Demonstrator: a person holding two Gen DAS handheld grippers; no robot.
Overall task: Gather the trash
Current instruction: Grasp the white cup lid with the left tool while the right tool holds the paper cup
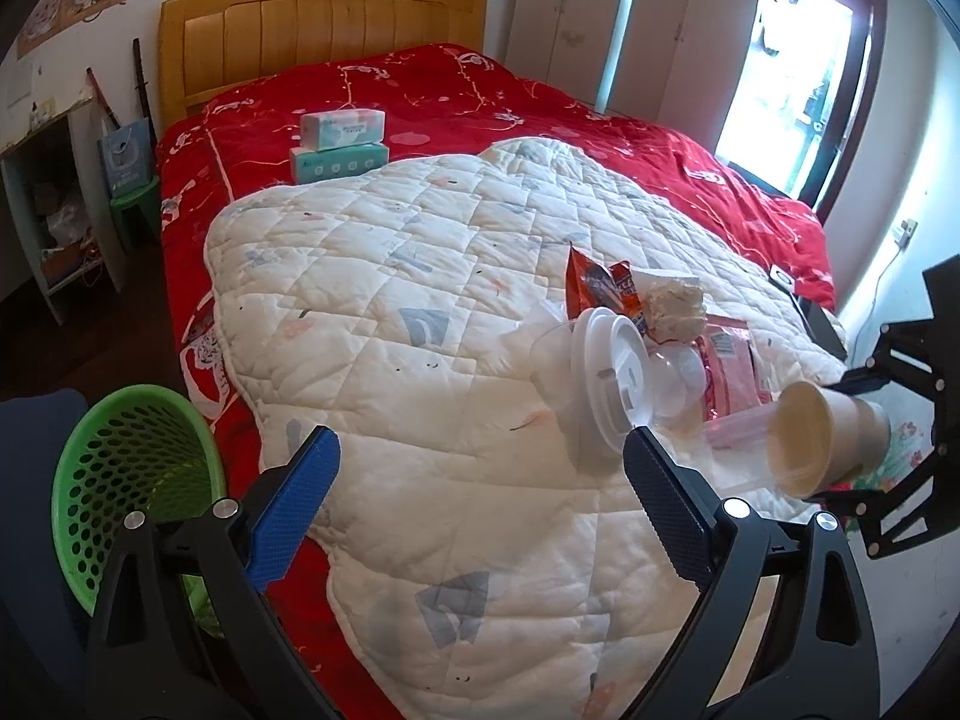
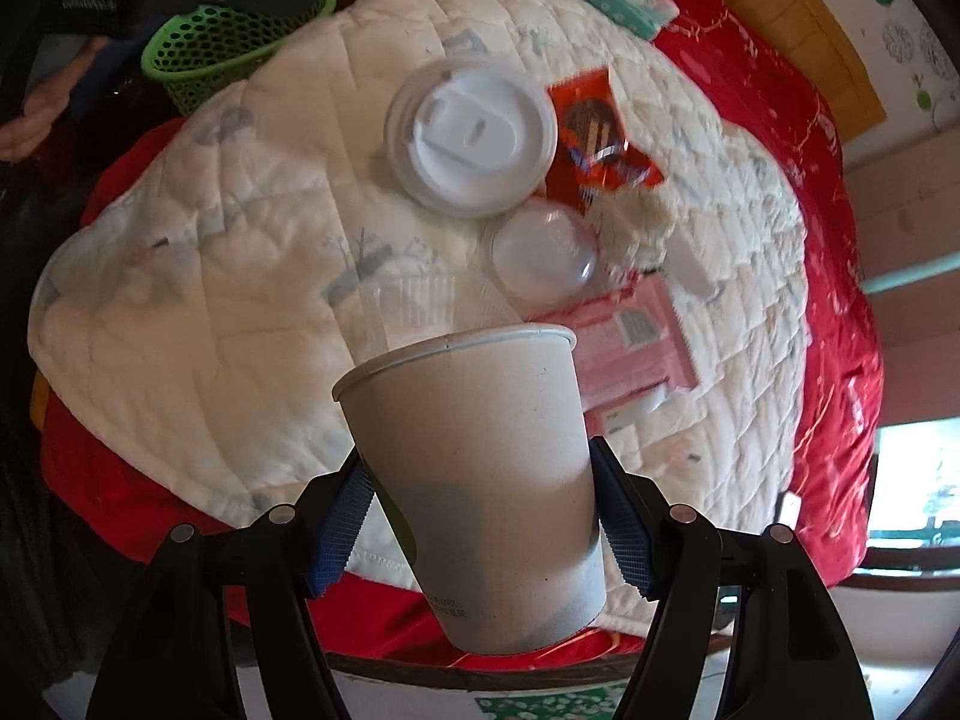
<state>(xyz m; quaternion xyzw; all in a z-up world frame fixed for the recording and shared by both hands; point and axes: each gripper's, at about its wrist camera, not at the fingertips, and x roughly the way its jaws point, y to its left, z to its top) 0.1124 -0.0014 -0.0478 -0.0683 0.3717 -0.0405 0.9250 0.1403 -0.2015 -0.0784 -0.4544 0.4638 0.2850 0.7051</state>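
a bedroom, seen from two hand-held tools. at far left a green basket (image 1: 135, 480) stands on the floor beside the bed (image 1: 324, 18), which carries a red cover (image 1: 420, 96) and, over it, a white quilt (image 1: 372, 300). the left tongs (image 1: 480, 468) hang over the quilt's near edge with their blue pads (image 1: 294, 510) spread wide and nothing between them. two tissue packs (image 1: 341, 144) sit stacked on the red cover toward the headboard. right of centre the trash lies in a heap on the quilt: a clear cup with a white lid (image 1: 612, 372), an orange wrapper (image 1: 606, 288), a crumpled tissue (image 1: 675, 306), a clear dome lid (image 2: 540, 255) and a pink packet (image 1: 729, 372). at the right edge of the left wrist view the right tongs (image 2: 480, 516) pinch a paper cup (image 2: 480, 468) by its sides, clear of the quilt and just beside the heap, its mouth tipped toward the left tool. in the right wrist view the cup fills the foreground, rim away from the camera, with the heap beyond and the basket at upper left.
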